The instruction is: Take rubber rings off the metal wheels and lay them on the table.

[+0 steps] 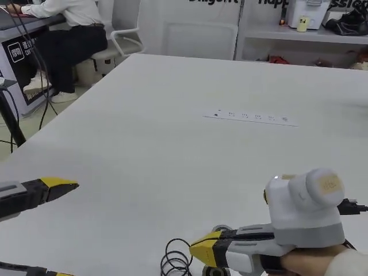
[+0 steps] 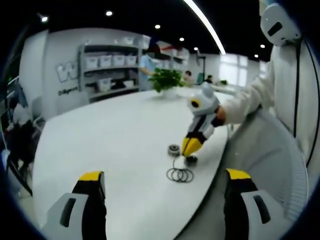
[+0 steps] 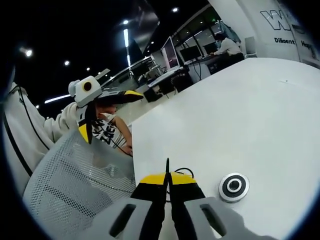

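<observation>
Right claw (image 3: 168,178) is sitting just beside the metal wheel (image 3: 233,186), low over the white tabletop (image 1: 172,115). Its jaws are pressing together, and a thin black rubber ring (image 3: 167,164) is standing out of the seam between the tips, so the claw is appearing to pinch it. Whether that ring is wholly free of a wheel cannot be told.

The metal wheel is lying flat on the tabletop near the edge closest to the person. In the right gripper view its dark centre is facing up.

A loose cluster of black rings (image 2: 180,175) is lying flat on the tabletop near the metal wheel, on the side toward the tabletop edge.

Left claw (image 2: 165,176) is holding well apart from the metal wheel, raised clear of the surface. Its jaws are standing wide apart and are gripping nothing.
</observation>
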`<state>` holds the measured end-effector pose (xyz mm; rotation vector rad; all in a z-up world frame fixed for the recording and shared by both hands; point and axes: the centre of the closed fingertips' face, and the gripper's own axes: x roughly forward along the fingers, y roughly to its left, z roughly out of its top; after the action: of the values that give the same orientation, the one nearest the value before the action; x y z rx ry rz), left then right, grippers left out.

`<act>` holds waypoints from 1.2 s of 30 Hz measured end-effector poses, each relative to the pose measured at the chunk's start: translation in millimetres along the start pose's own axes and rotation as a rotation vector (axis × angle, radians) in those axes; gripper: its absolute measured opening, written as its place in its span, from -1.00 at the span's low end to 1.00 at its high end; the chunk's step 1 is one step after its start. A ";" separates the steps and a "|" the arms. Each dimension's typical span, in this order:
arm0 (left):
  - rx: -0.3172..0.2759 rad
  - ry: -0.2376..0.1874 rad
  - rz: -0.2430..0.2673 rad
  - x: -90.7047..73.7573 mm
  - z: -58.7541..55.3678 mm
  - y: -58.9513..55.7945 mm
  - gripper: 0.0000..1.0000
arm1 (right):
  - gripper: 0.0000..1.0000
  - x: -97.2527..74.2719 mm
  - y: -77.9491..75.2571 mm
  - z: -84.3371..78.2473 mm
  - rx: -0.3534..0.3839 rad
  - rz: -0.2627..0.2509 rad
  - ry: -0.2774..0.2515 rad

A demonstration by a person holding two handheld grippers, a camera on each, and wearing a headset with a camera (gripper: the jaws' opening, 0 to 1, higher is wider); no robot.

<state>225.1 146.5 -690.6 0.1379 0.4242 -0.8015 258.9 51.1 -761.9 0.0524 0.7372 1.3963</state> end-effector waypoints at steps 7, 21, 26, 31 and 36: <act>-0.016 0.008 0.003 0.4 -5.7 -1.0 1.00 | -1.00 5.6 4.1 -8.5 -0.009 0.014 0.031; -0.033 0.006 0.007 1.5 -8.2 -1.8 1.00 | -1.00 9.7 -13.0 -21.3 -0.030 -0.058 0.082; -0.040 -0.001 0.009 2.5 -7.8 -0.8 1.00 | -1.00 10.3 -19.1 -23.8 -0.039 -0.085 0.089; -0.045 0.000 0.000 5.8 -9.9 -4.1 1.00 | -1.00 12.2 -22.5 -25.0 -0.057 -0.106 0.097; -0.049 -0.002 0.000 6.4 -10.7 -4.3 1.00 | -1.00 14.9 -24.6 -24.4 -0.063 -0.117 0.097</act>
<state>222.5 142.2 -702.9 0.0911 0.4416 -0.7905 268.1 49.9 -798.4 -0.1069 0.7639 1.3163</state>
